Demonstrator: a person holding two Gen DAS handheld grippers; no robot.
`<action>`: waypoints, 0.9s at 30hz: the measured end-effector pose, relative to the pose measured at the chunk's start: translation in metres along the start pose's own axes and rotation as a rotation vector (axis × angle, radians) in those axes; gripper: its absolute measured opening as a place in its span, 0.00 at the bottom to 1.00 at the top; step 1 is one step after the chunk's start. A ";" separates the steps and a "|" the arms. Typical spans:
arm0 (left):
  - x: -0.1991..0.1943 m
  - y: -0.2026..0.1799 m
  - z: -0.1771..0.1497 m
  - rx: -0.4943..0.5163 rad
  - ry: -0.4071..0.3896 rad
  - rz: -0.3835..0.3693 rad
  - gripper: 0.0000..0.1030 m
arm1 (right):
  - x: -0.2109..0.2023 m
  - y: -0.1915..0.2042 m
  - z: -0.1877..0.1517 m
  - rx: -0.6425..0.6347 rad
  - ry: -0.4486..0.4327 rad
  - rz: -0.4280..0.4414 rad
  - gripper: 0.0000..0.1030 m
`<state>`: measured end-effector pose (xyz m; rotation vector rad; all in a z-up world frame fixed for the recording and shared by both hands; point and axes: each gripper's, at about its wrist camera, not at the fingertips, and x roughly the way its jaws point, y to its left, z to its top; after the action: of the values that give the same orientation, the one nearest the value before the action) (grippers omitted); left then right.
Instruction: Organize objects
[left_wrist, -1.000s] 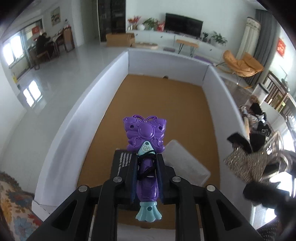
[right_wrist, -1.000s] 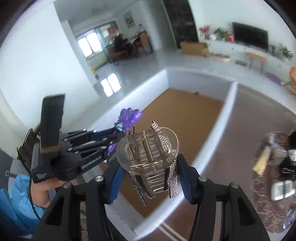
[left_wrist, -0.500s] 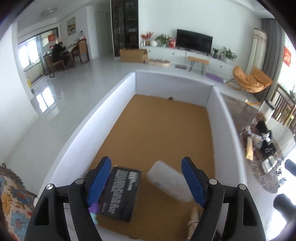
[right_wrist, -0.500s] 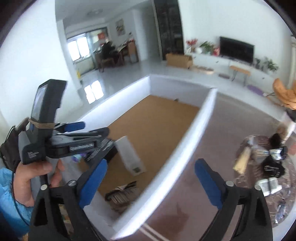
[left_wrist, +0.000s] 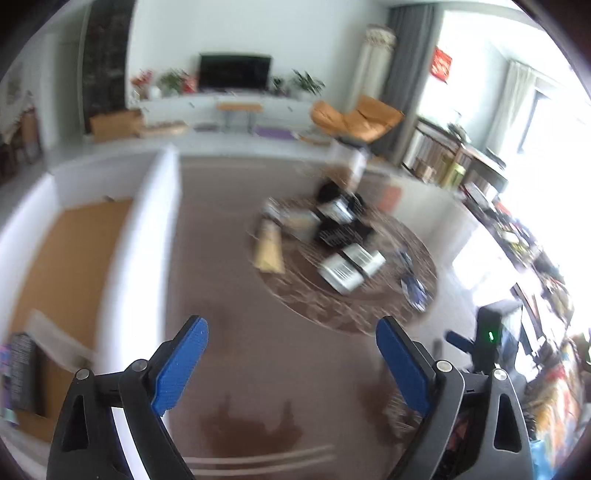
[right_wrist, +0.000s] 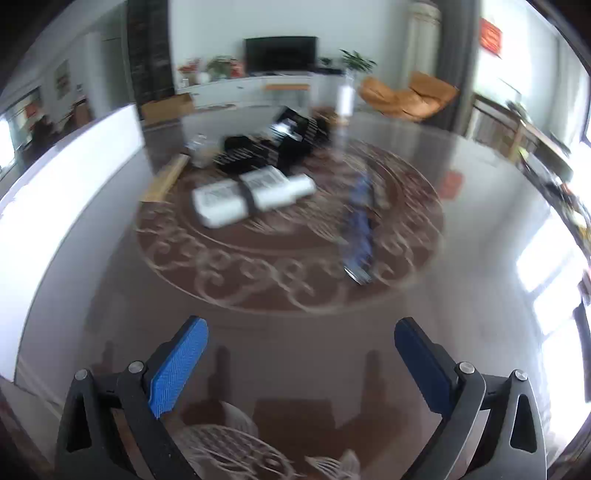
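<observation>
My left gripper (left_wrist: 291, 363) is open and empty above the brown glass table. My right gripper (right_wrist: 301, 363) is open and empty too, over the same table. A blurred pile of objects lies ahead on the table's round pattern: white packs (right_wrist: 251, 195) banded in black, black boxes (right_wrist: 266, 147), a blue item (right_wrist: 358, 229) and a tan wooden piece (right_wrist: 166, 177). The same white packs (left_wrist: 349, 267) and tan piece (left_wrist: 269, 247) show in the left wrist view. The white-walled box with a cork floor (left_wrist: 62, 254) is at the left; a black box (left_wrist: 20, 369) lies in it.
The white box wall (left_wrist: 147, 236) stands between the cork floor and the table. Part of the right gripper's body (left_wrist: 491, 339) shows at the right of the left wrist view. A shelf and bright window are beyond the table at the right.
Both grippers let go of their items, a purple butterfly toy and a clear hair clip, into the white box. Both have since swung right, from the box toward the pile on the table.
</observation>
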<state>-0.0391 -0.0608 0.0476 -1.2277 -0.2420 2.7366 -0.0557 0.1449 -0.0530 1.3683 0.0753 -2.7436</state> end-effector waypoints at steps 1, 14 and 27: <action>0.019 -0.014 -0.006 0.012 0.039 -0.027 0.90 | 0.003 -0.004 0.003 0.020 0.004 0.007 0.98; 0.116 -0.026 -0.030 0.050 0.099 0.107 0.90 | 0.007 0.007 0.002 -0.001 0.018 0.020 0.98; 0.132 -0.029 -0.034 0.109 0.107 0.157 0.94 | 0.008 0.012 0.002 -0.012 0.028 0.017 1.00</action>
<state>-0.0993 -0.0044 -0.0648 -1.4123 0.0147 2.7588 -0.0608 0.1320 -0.0585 1.3975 0.0811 -2.7064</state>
